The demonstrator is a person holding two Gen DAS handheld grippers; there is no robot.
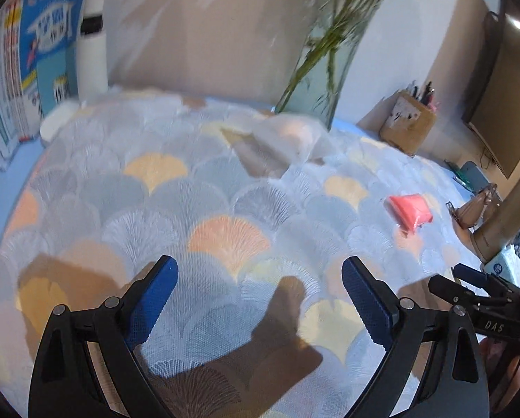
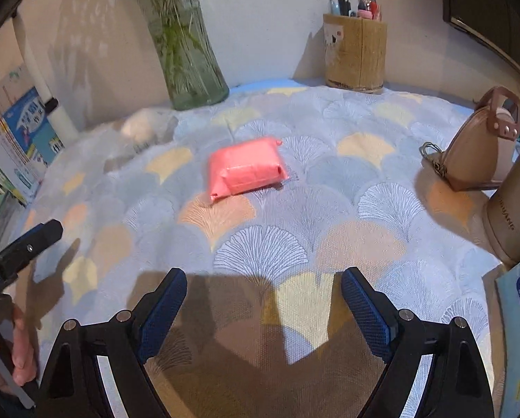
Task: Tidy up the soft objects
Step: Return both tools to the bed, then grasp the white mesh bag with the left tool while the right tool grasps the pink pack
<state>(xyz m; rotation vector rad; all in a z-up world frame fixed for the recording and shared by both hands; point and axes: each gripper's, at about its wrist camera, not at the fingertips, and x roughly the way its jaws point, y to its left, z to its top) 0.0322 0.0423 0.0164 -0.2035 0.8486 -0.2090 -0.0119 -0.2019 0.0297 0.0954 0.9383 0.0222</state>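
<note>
My left gripper (image 1: 260, 299) and right gripper (image 2: 263, 308) both hover wide open, fingers empty, over the desk's fan-patterned cloth (image 2: 329, 132); the pink pouch (image 2: 246, 170) lies untouched ahead.

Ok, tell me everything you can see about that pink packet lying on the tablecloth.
The pink packet is a small, puffy, pillow-shaped pouch of what looks like soft plastic film, with crimped end seams and a flat fold across its front. It lies flat and slightly skewed on the fan-patterned tablecloth, apart from everything else. Neither gripper touches it.
</note>
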